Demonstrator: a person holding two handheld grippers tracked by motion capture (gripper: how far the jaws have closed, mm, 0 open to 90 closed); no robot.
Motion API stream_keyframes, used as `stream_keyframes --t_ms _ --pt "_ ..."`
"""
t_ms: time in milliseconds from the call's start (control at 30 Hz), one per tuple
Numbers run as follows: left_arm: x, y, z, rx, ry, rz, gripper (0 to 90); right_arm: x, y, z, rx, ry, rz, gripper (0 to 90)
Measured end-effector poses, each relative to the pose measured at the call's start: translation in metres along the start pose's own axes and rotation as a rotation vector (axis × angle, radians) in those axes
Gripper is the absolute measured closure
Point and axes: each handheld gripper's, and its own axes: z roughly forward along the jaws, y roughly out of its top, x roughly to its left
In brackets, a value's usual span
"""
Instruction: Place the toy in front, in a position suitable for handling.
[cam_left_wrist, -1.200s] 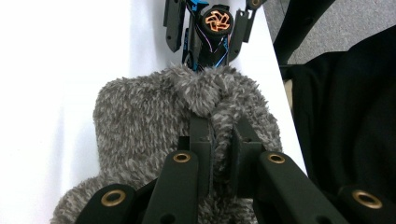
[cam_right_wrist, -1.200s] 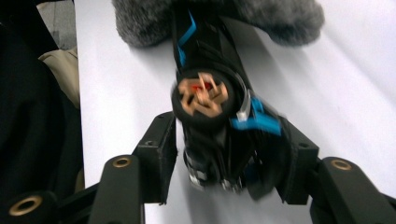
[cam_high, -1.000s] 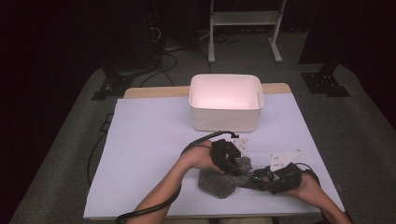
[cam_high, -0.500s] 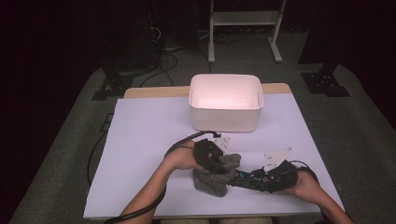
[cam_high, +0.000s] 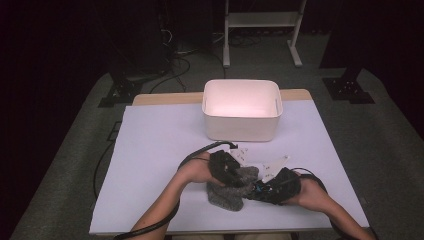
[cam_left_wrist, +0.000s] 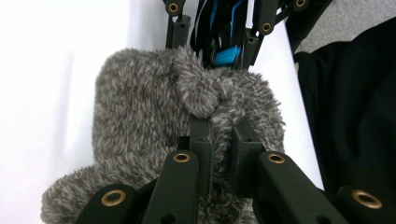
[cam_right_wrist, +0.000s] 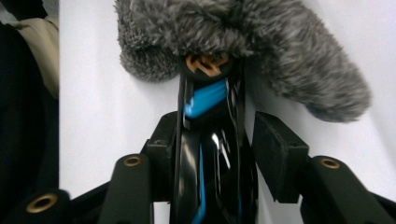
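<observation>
Both hands slide left along the tabletop (cam_high: 150, 150); left tongs (cam_left_wrist: 219, 140) pinch the fuzzy grey sock (cam_left_wrist: 140, 121), right tongs (cam_right_wrist: 219, 135) grip a black-and-blue tool (cam_right_wrist: 205, 107) poking into it.

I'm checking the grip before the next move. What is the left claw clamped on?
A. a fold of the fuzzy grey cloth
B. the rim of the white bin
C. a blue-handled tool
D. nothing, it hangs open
A: in the left gripper view the left claw has its jaws pinched together on a raised fold of the fuzzy grey cloth, which lies on the white table cover.
</observation>
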Motion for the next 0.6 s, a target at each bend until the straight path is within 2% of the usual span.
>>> stream_keyframes --t_ms 67,133,267,467,567,600 --pt "0.000 -0.010 -0.005 0.005 0.013 -0.019 82.3 -0.001 0.006 0.002 0.029 0.008 -0.002 56.2" --pt "-0.001 -0.018 -0.009 0.007 0.015 -0.029 82.3 -0.002 0.005 0.002 0.028 0.014 0.007 56.4" --pt "-0.001 -0.033 -0.012 -0.011 0.015 -0.058 82.2 0.001 0.006 0.002 0.028 0.000 -0.007 56.5" --pt "-0.003 -0.038 -0.013 -0.056 0.003 -0.065 81.9 0.000 0.008 0.003 0.002 -0.020 -0.007 56.7" --pt "-0.005 -0.039 -0.023 -0.077 0.011 -0.062 81.9 -0.003 0.016 0.005 -0.041 -0.004 0.003 56.8" --pt "-0.007 -0.039 -0.027 -0.086 0.014 -0.072 81.9 -0.003 0.020 0.005 -0.056 0.002 0.002 56.8"
